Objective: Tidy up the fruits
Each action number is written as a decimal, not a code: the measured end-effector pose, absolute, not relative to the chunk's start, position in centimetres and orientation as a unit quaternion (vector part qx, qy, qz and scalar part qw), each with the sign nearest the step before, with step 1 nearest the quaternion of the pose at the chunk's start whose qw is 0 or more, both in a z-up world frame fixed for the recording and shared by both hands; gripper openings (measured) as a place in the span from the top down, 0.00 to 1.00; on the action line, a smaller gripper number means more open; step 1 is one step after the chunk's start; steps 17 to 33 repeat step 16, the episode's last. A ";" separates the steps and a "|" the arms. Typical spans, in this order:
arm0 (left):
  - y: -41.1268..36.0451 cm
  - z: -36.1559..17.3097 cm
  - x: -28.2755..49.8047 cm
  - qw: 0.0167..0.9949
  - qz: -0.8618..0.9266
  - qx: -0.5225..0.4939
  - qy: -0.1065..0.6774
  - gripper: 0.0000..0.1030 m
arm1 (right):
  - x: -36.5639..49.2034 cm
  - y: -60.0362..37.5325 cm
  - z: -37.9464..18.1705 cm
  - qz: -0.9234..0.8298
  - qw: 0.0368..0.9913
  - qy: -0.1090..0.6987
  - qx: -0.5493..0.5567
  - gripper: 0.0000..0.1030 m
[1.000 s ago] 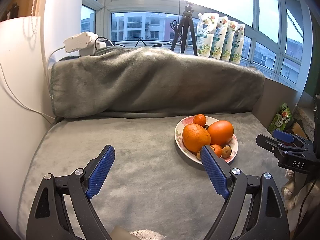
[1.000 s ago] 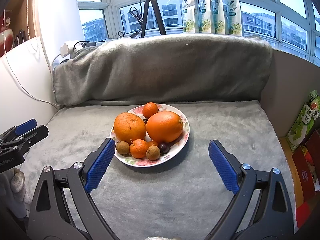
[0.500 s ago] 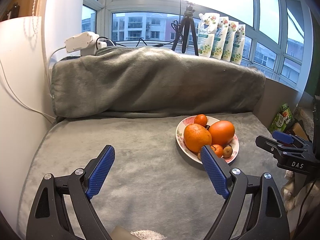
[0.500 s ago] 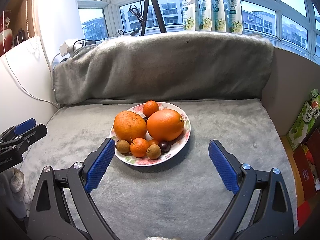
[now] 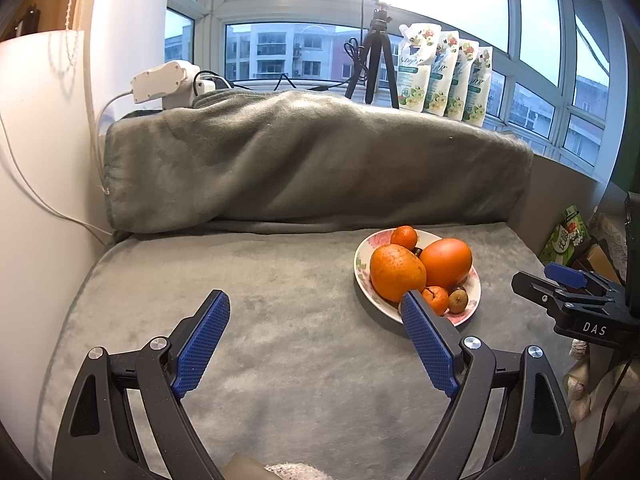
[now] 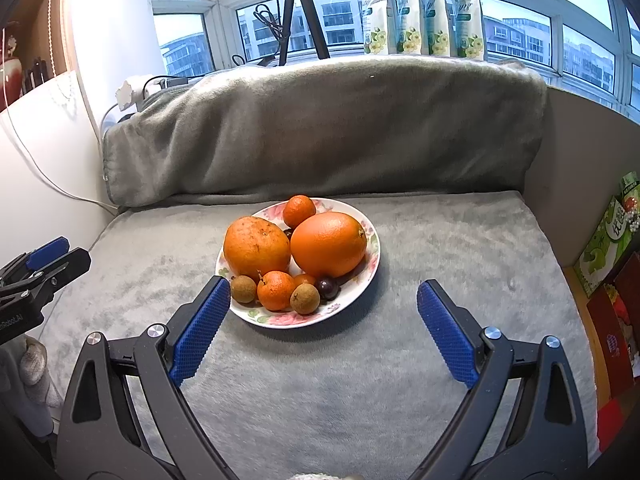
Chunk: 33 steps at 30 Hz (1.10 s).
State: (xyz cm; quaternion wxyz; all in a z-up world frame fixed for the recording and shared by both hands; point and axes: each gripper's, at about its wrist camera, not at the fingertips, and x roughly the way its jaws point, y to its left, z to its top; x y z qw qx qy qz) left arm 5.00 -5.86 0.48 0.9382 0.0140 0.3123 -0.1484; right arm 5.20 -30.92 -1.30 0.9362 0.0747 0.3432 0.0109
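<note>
A flowered plate sits on the grey blanket and holds two big oranges, small mandarins, brown longans and a dark grape. My right gripper is open and empty, just in front of the plate. The plate also shows in the left wrist view, right of centre. My left gripper is open and empty, to the left of the plate, its right finger overlapping the plate's near edge in the view.
A rolled grey blanket runs along the back. A tripod and refill pouches stand on the windowsill. A white wall is at the left. Boxes sit beyond the right edge.
Both grippers have drifted slightly; the plate sits a little farther right and higher in the left wrist view. Both grippers stay open.
</note>
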 end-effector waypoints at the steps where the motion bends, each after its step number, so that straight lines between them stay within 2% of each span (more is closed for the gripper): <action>1: -5.9 0.5 5.0 0.938 -0.148 0.014 0.312 0.15 | 5.2 -30.9 -1.3 0.011 0.936 0.344 0.075 0.06; 33: -5.2 -0.2 5.3 0.937 -0.140 0.006 0.321 0.15 | 5.8 -32.5 -2.6 -0.006 0.929 0.361 0.086 0.06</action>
